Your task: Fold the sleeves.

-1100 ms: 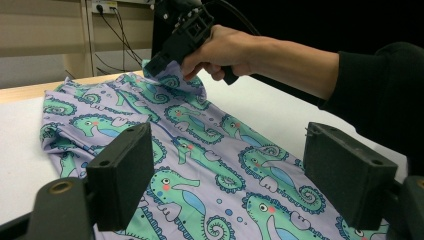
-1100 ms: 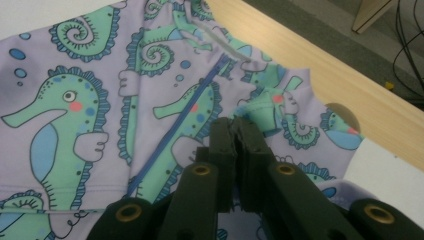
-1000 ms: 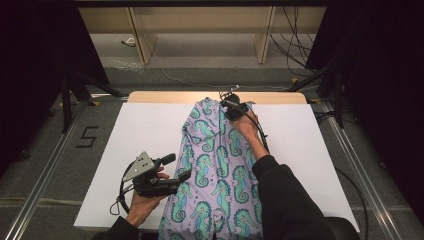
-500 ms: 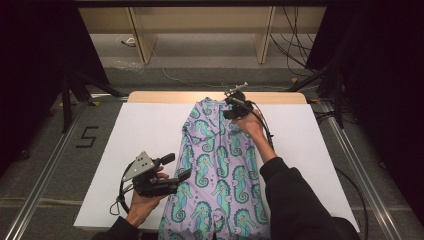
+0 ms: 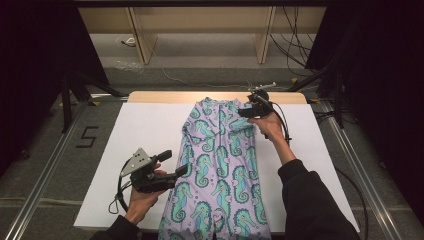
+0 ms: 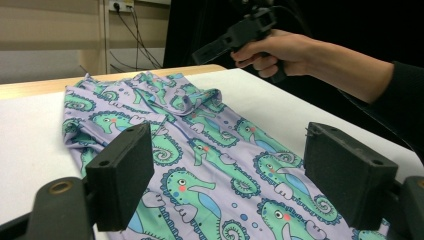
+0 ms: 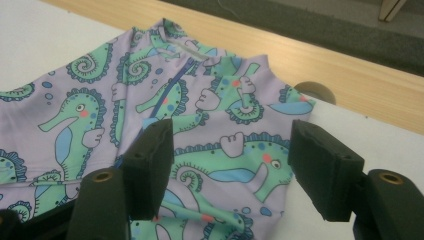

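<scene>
Centrally on the white surface (image 5: 125, 150) lies the seahorse-print garment (image 5: 220, 165). Right tool (image 5: 244, 112), at one o'clock, jaws just opening, nothing between them; left tool (image 5: 176, 163), at seven o'clock, open over the fabric.

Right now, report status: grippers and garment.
Right gripper jaws just opened, off the folded sleeve. Left gripper open, nothing between. Garment flat on table. Nothing in the way.

The right gripper (image 5: 248, 111) has been drawn off to the right, from over the far middle of the lilac seahorse-print fabric garment (image 5: 216, 165) to its far right edge. Its jaws have just been opening, with nothing gripped between them.
</scene>
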